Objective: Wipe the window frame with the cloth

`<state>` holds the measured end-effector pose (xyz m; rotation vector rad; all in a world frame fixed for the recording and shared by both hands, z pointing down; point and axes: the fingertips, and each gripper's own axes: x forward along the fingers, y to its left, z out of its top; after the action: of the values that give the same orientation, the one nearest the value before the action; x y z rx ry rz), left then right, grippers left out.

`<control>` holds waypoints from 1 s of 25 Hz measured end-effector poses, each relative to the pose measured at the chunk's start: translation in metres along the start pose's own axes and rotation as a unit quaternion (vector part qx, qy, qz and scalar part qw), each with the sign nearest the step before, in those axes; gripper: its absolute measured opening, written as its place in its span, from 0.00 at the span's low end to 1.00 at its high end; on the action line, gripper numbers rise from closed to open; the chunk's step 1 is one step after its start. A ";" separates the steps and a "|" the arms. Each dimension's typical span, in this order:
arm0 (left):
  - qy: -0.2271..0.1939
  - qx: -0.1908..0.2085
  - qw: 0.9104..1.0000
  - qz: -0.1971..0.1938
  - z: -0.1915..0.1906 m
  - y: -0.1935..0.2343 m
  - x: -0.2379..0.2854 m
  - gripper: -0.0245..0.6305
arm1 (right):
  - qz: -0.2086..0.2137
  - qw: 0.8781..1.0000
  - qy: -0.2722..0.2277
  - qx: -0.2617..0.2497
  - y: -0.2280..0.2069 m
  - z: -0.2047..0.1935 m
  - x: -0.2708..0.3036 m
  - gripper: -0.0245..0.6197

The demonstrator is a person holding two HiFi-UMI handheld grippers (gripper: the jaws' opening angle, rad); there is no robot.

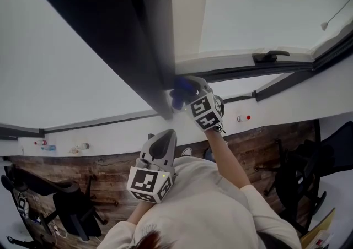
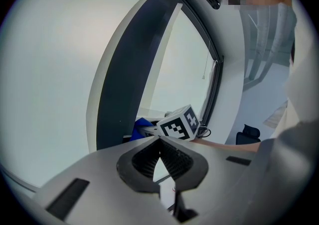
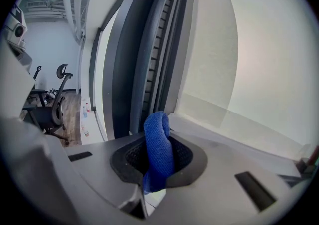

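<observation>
Right gripper [image 3: 158, 163] is clamped on the blue cloth [image 3: 158, 144]. A folded loop of it sticks out past the tips and a tail hangs below the jaws. In the head view the cloth sits at the corner where the dark upright of the window frame [image 1: 148, 49] meets the lower rail. It looks pressed against the frame, but I can't confirm contact from the right gripper view. Left gripper [image 2: 160, 142] hangs lower and apart from the frame, with its tips pressed together on nothing. My read is that the cloth is light, soft terry that flops and bunches, with no risk of breakage. It could drag out of the pinch if the loop catches on the ribbed track in the frame. The mid-fold grip looks right to me, since the loop acts as a pad. A deeper bite would give less slip but also less pad. The frame is smooth, hard and dark with narrow grooves, so the loop needs steady pressure and has to follow the channel. The pane is pale, and a window handle [image 1: 270, 55] sits on the rail to the right. A wood floor [image 1: 110, 171] and office chairs [image 1: 74, 204] lie below.
</observation>
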<state>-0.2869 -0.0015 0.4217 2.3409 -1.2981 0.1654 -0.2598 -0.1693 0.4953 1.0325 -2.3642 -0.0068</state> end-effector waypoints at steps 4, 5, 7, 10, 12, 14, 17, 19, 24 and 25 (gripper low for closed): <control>0.002 -0.004 1.000 0.007 -0.002 -0.001 0.000 0.04 | -0.004 1.000 -0.001 0.001 -0.006 -0.003 -0.005 0.11; 0.002 -0.005 1.000 0.008 -0.002 -0.002 -0.001 0.04 | -0.005 1.000 -0.001 0.001 -0.007 -0.004 -0.006 0.11; 0.004 -0.005 1.000 0.009 -0.004 -0.004 0.000 0.04 | -0.008 1.000 0.000 0.001 -0.010 -0.006 -0.008 0.11; 0.005 -0.004 1.000 0.010 -0.005 -0.006 0.002 0.05 | -0.012 1.000 0.001 0.000 -0.016 -0.009 -0.009 0.11; 0.006 -0.004 1.000 0.012 -0.005 -0.007 0.001 0.04 | -0.013 1.000 0.001 0.004 -0.018 -0.010 -0.011 0.11; 0.006 -0.005 1.000 0.014 -0.006 -0.008 0.001 0.04 | -0.013 1.000 0.002 0.005 -0.019 -0.011 -0.011 0.11; 0.003 -0.005 1.000 0.015 -0.005 -0.009 0.001 0.04 | -0.015 1.000 0.002 0.005 -0.022 -0.012 -0.013 0.11; 0.001 -0.002 1.000 0.015 -0.004 -0.011 0.000 0.04 | -0.015 1.000 0.002 0.008 -0.024 -0.014 -0.015 0.11; -0.017 0.006 0.999 0.027 0.011 -0.001 -0.001 0.04 | -0.019 1.000 0.004 0.004 -0.033 -0.016 -0.018 0.11; -0.022 0.008 0.999 0.033 0.014 0.003 -0.002 0.05 | -0.021 1.000 0.004 0.005 -0.035 -0.017 -0.019 0.11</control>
<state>-0.2921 -0.0073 0.4100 2.3282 -1.4015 0.1450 -0.2172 -0.1775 0.4931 1.0841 -2.3366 -0.0073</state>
